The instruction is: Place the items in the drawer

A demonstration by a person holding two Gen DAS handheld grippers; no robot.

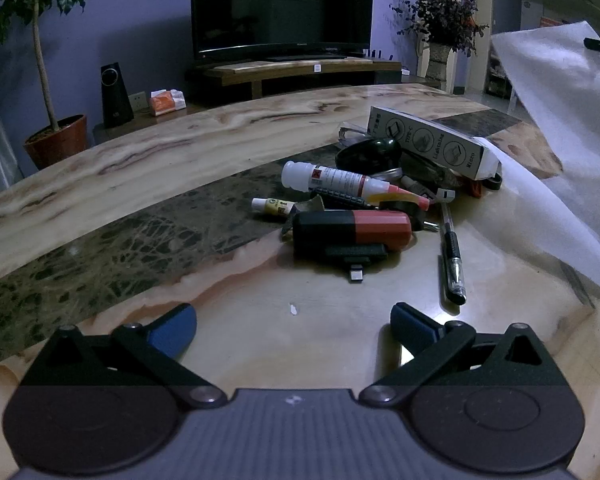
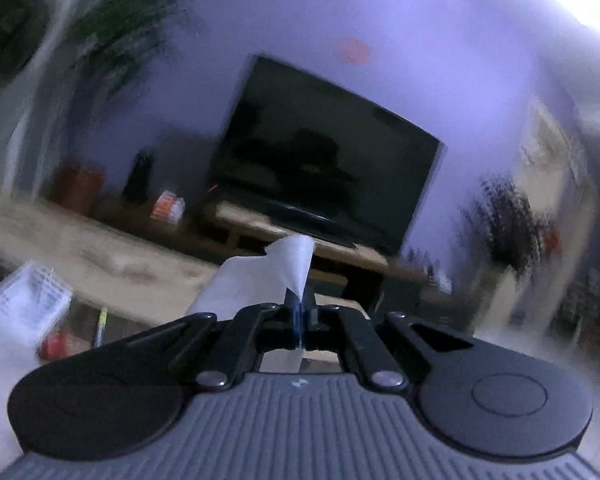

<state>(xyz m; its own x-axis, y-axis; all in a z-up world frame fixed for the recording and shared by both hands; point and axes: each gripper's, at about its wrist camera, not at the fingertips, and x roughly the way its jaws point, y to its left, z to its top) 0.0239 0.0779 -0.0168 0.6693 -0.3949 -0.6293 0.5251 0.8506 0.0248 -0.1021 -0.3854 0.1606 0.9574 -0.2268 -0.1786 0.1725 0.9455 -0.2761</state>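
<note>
A pile of small items lies on the marble-and-wood table: a black-and-red block, a white glue bottle with a red nozzle, a black pen, a grey cable box and a small yellow tube. My left gripper hovers open just in front of the pile, with nothing between its blue pads. My right gripper is shut on a corner of a white sheet. In the left wrist view the sheet rises from the table's right side. The right wrist view is blurred.
Beyond the table stands a television on a low wooden stand. A potted tree is at the left and a vase of dried flowers at the right. A white basket-like thing appears blurred at the left.
</note>
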